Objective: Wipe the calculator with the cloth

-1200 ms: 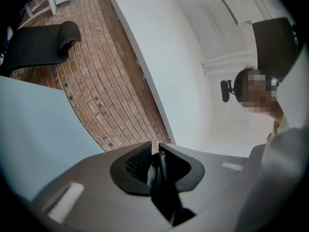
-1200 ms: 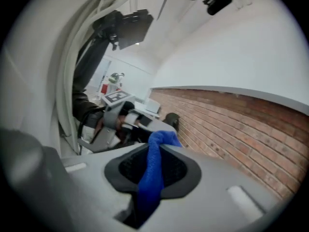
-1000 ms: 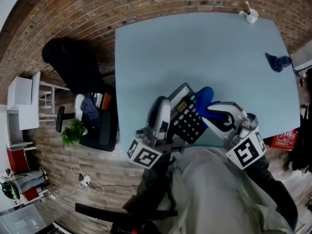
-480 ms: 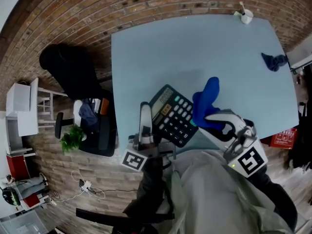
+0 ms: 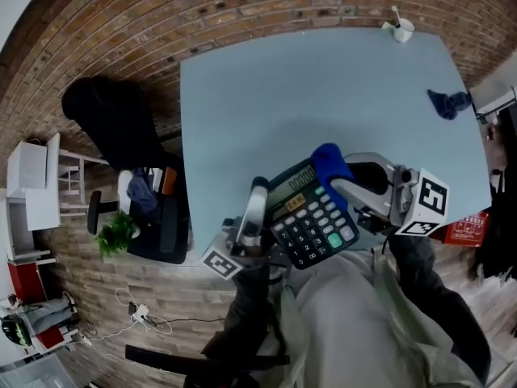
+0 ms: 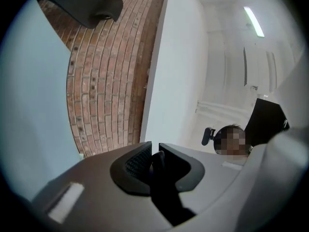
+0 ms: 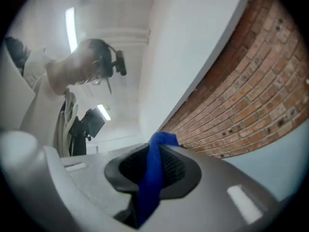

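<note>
The left gripper [image 5: 262, 194] is clamping the dark calculator [image 5: 311, 221] by its left edge and holding it in the air, clear of the light blue table [image 5: 266, 103], close to the person's grey-clad chest. In the left gripper view its jaws are standing almost together with only a thin dark edge pinched between them. The calculator is facing up toward the head camera, tilted, with its display at the far end and its pale keys and one green key showing. The right gripper [image 5: 338, 180] is gripping a bright blue cloth [image 5: 327, 160]. In the right gripper view the cloth is running up between the two ribbed pads [image 7: 176, 170] as a narrow folded strip and sticking out past the tips. In the head view the cloth is resting against the calculator's far right corner, beside the display, with the right gripper reaching in from the right. Further off, a second dark blue cloth [image 5: 447, 102] is lying bunched near the table's right edge, and a small white cup [image 5: 401, 29] is standing at the far corner. A black office chair [image 5: 117, 111] and a green potted plant [image 5: 117, 233] are sitting off the table's left side.
</note>
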`<state>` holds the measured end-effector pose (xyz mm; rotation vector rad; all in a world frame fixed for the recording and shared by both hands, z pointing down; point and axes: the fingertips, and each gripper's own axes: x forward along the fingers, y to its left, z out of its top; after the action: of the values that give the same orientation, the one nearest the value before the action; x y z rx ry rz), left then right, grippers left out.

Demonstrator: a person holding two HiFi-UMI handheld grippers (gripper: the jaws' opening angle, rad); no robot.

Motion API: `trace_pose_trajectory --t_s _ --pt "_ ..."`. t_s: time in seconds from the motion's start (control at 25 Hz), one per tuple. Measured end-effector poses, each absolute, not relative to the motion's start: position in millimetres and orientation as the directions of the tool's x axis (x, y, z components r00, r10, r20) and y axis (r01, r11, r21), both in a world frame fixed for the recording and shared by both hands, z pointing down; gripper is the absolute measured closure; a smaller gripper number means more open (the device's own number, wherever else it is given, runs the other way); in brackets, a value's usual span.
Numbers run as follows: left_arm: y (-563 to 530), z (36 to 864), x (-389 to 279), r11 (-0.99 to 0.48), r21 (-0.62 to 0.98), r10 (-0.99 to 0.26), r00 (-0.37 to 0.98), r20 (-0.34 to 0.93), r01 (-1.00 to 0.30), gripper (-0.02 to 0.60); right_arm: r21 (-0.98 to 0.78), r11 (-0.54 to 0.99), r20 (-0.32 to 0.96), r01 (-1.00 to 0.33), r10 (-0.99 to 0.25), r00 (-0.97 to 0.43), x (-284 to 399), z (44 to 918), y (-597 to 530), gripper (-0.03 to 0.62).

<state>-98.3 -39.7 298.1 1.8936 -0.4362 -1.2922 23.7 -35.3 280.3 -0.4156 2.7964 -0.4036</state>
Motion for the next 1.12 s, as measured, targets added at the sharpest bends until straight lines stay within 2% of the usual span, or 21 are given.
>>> trace_pose_trajectory --t_s 0.12,0.2,0.28,0.4,0.52,0.6,0.68,0.88,1.12 --pt "-38.5 302.4 -93.0 -0.614 0.774 -0.673 0.411 -0.615 0.154 0.529 -0.407 0.894 -0.282 -0.186 -0.316 -0.906 25.8 283.0 -45.0 0.533" --pt "-41.5 306.5 -103.5 -0.604 0.785 -0.703 0.372 -0.606 0.138 0.531 -0.456 0.883 -0.304 -0.111 -0.272 -0.913 28.3 287.7 -34.1 0.533" --pt "-45.0 309.3 -119.0 -0.601 0.789 -0.73 0.312 -0.608 0.129 0.531 -0.514 0.857 -0.374 0.021 -0.202 -0.905 34.9 293.0 -14.5 0.533" --pt "-46.9 310.0 -130.2 -0.607 0.779 -0.744 0.233 -0.626 0.155 0.534 -0.596 0.757 -0.551 0.267 -0.144 -0.822 44.1 301.7 15.8 0.533" --pt "-48.4 304.9 -123.0 -0.6 0.771 -0.736 0.231 -0.637 0.213 0.534 -0.609 0.616 -0.73 0.5 -0.19 -0.656 41.4 307.6 23.3 0.533" --pt "-49.5 303.1 -113.3 -0.582 0.769 -0.732 0.244 -0.637 0.263 0.534 -0.585 0.541 -0.793 0.604 -0.225 -0.567 31.7 303.7 17.1 0.533" --pt "-49.8 304.6 -103.9 -0.565 0.769 -0.731 0.252 -0.635 0.298 0.535 -0.577 0.522 -0.807 0.628 -0.248 -0.536 25.4 300.5 6.9 0.533" --pt "-53.5 308.7 -107.5 -0.556 0.786 -0.748 0.251 -0.615 0.271 0.535 -0.602 0.579 -0.783 0.549 -0.295 -0.548 31.2 295.0 -13.8 0.533" --pt "-57.2 316.1 -112.4 -0.539 0.803 -0.771 0.233 -0.592 0.255 0.534 -0.659 0.463 -0.726 0.593 -0.185 -0.662 -7.8 320.0 29.6 0.533"
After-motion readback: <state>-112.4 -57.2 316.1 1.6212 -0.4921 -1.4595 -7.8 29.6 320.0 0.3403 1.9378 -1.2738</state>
